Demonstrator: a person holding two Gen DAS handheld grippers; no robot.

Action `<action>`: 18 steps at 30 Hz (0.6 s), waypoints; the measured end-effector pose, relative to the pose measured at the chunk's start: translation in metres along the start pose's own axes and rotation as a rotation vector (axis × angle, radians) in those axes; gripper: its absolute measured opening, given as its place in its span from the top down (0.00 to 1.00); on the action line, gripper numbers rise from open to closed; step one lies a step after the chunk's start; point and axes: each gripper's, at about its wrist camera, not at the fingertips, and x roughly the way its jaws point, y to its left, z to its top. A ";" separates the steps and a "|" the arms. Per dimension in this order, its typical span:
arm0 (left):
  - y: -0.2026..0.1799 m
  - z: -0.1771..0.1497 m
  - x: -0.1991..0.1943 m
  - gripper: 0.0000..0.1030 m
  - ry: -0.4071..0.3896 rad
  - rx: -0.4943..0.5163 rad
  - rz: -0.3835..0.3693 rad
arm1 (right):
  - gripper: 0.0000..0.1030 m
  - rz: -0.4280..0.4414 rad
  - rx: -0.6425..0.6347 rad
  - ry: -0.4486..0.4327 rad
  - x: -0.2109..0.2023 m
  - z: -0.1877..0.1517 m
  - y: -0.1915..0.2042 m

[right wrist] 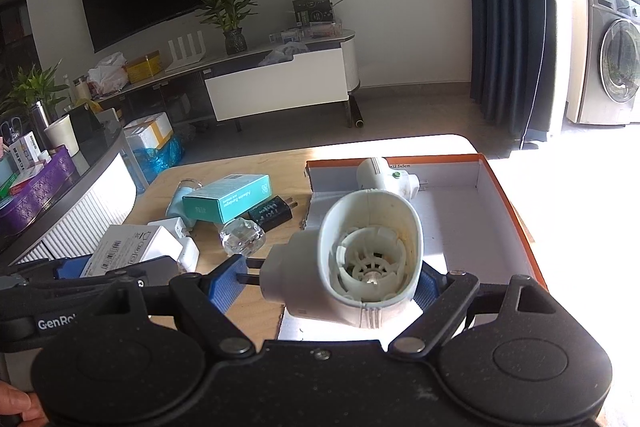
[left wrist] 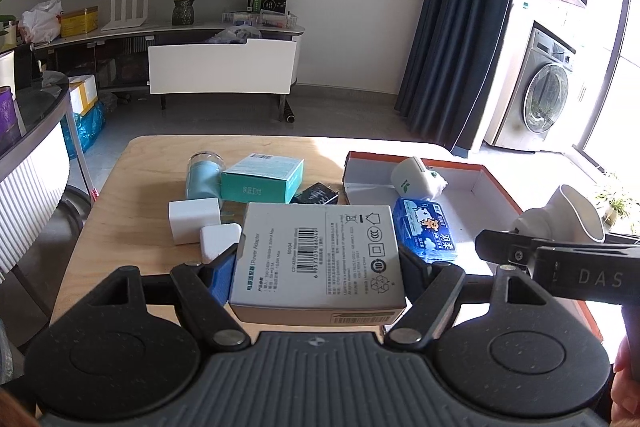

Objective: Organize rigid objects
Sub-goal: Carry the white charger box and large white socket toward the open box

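My left gripper (left wrist: pixel 318 267) is shut on a white power adapter box (left wrist: pixel 320 259), held above the wooden table (left wrist: pixel 132 195). My right gripper (right wrist: pixel 328 277) is shut on a white plastic appliance part (right wrist: pixel 360 267) with a round opening, held over the near edge of the orange-rimmed open box (right wrist: pixel 500 195); it also shows at the right of the left wrist view as the same white part (left wrist: pixel 576 215). Inside that box (left wrist: pixel 480 183) lies a white plug-in device (left wrist: pixel 416 179). A blue tissue pack (left wrist: pixel 426 233) lies beside my left fingers.
On the table lie a teal carton (left wrist: pixel 260 179), a light blue bottle (left wrist: pixel 202 175), white chargers (left wrist: pixel 196 221), a black plug (right wrist: pixel 272 213) and a clear crystal piece (right wrist: pixel 242 237). A dark round side table (right wrist: pixel 60 167) stands to the left. A TV stand lies beyond.
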 end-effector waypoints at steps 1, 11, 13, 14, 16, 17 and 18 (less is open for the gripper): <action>-0.003 0.000 0.000 0.24 0.000 0.003 -0.005 | 0.04 -0.004 0.004 -0.002 -0.001 0.000 -0.002; -0.031 0.004 0.008 0.24 0.006 0.033 -0.053 | 0.04 -0.056 0.042 -0.034 -0.014 0.004 -0.026; -0.035 0.005 0.009 0.24 0.003 0.039 -0.058 | 0.04 -0.064 0.049 -0.039 -0.015 0.005 -0.031; -0.039 0.006 0.010 0.24 0.003 0.042 -0.062 | 0.04 -0.066 0.052 -0.040 -0.015 0.006 -0.032; -0.044 0.008 0.011 0.24 0.000 0.050 -0.067 | 0.04 -0.073 0.054 -0.041 -0.016 0.006 -0.035; -0.047 0.009 0.012 0.24 0.000 0.053 -0.070 | 0.04 -0.075 0.057 -0.043 -0.017 0.007 -0.036; -0.049 0.010 0.013 0.24 0.000 0.056 -0.071 | 0.04 -0.079 0.057 -0.046 -0.017 0.007 -0.037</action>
